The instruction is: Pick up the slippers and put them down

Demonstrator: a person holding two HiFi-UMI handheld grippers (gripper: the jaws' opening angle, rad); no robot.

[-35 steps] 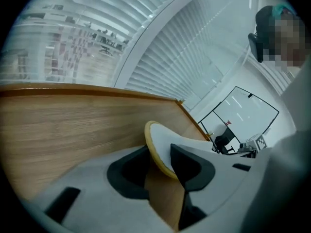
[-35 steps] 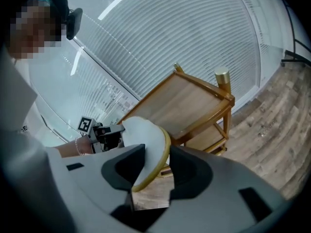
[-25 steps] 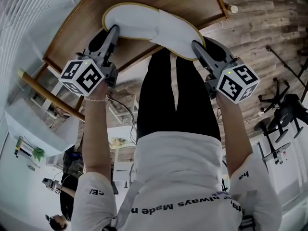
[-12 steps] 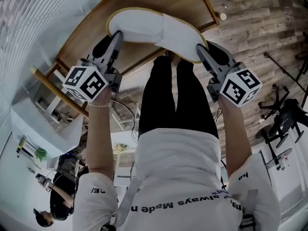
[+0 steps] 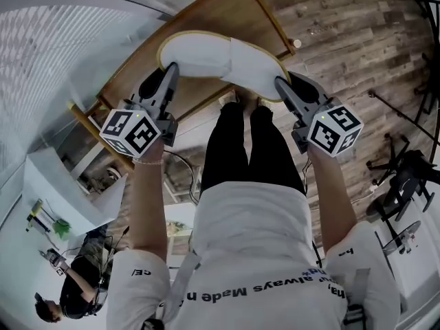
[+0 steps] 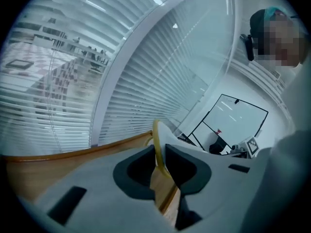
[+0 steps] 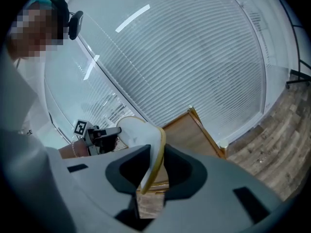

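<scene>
A white slipper with a yellow rim hangs in the air over the wooden table, held at both ends. My left gripper pinches its left end. My right gripper pinches its right end. In the left gripper view the yellow rim stands edge-on between the jaws of the left gripper. In the right gripper view the white slipper runs out from between the jaws of the right gripper. Both pairs of jaws have just been closing tighter on the rim.
The table stands against a wall of window blinds. Black stands sit on the plank floor at the right. A white shelf and another person are at the lower left. The wearer's legs are under the slipper.
Both grippers have risen together with the slipper between them. The table now looks smaller and farther below.
</scene>
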